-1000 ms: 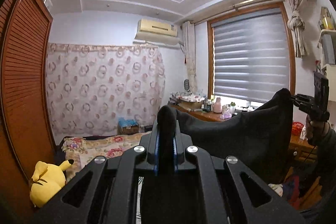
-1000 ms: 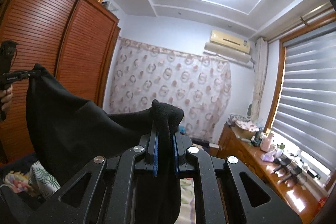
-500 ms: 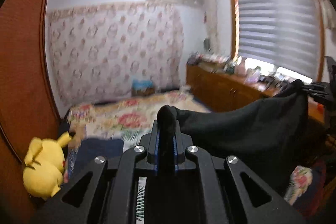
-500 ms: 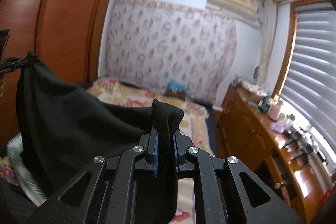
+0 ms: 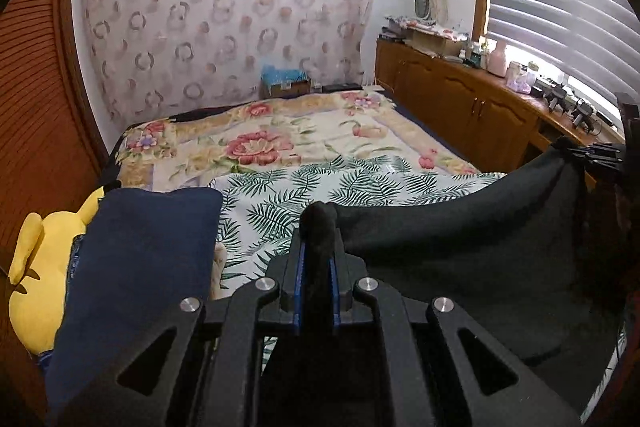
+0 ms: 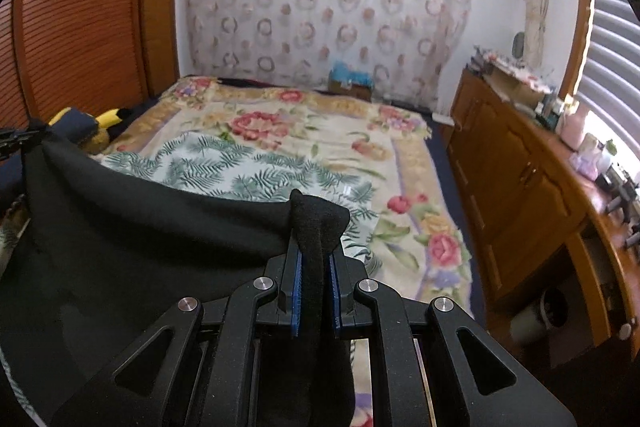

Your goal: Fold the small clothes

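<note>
A black garment (image 5: 460, 251) hangs stretched between my two grippers above the bed. My left gripper (image 5: 318, 259) is shut on one corner of it, a bunch of black cloth sticking up past the blue pads. The other corner is pinched in my right gripper (image 6: 316, 259), which also shows at the right edge of the left wrist view (image 5: 592, 151). In the right wrist view the black garment (image 6: 120, 239) sags to the left, ending at the left gripper (image 6: 16, 139) at the frame's left edge. Its lower part drops out of sight below both views.
Below lies a bed with a floral blanket (image 5: 280, 131) and a palm-leaf sheet (image 5: 312, 191). A folded navy cloth (image 5: 140, 259) and a yellow plush toy (image 5: 36, 279) sit at its left. A wooden cabinet (image 6: 520, 195) runs along the right, a slatted wardrobe (image 6: 80, 19) on the left.
Both grippers have dropped and tipped downward with the black garment still stretched between them. The views went from ceiling and walls to the bed surface.
</note>
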Demonstrator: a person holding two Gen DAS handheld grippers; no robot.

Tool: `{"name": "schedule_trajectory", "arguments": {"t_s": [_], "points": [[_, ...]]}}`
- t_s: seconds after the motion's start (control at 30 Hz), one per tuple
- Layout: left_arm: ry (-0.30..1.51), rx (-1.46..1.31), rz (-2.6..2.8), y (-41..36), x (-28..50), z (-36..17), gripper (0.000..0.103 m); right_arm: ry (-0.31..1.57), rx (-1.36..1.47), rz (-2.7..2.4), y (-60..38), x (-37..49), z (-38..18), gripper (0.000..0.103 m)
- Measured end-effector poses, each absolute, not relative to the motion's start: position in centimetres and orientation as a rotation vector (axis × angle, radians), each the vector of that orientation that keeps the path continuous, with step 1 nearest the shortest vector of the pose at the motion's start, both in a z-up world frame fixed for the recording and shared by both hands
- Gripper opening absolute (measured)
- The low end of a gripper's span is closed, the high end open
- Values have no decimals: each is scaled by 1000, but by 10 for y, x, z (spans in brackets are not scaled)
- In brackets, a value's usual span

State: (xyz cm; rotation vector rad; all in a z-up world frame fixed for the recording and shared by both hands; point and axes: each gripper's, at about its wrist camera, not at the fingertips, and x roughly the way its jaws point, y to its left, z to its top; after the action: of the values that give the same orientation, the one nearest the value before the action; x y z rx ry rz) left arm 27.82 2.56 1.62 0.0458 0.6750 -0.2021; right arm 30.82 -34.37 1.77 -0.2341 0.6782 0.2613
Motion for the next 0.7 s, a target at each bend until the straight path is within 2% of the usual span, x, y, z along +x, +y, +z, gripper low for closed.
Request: {"name": "schedule_trajectory", "arguments": {"t_s": [0.13, 0.23, 0.27, 0.3, 0.37, 0.4, 0.47, 0.53, 0.6, 0.7], "points": [[719, 52, -207, 24, 291, 7, 11, 719, -238, 261, -341, 328, 1, 9], [746, 67, -204, 22, 291, 2, 21, 756, -236, 242, -341, 337, -11, 13], [746, 73, -205, 20, 287, 2, 28, 760, -227, 240, -341, 338, -11, 20], [746, 74, -210, 22, 283, 3, 36, 761, -214, 233, -342, 338, -12, 23], [745, 69, -227, 22, 270, 6, 46, 754, -213, 228, -342, 335, -10, 26], [744, 70, -231, 22, 266, 7, 49, 749, -216, 222, -343, 330, -8, 32], [738, 60, -244, 24, 252, 7, 54, 743, -203, 223, -344, 321, -3, 37], [742, 45, -264, 24, 235, 5, 55, 733, -195, 227, -345, 309, 1, 40], [746, 43, -274, 23, 215, 1, 56, 725, -185, 244, -344, 288, 3, 48], [757, 30, -280, 23, 197, -8, 56, 730, -191, 248, -342, 262, 1, 50]]}}
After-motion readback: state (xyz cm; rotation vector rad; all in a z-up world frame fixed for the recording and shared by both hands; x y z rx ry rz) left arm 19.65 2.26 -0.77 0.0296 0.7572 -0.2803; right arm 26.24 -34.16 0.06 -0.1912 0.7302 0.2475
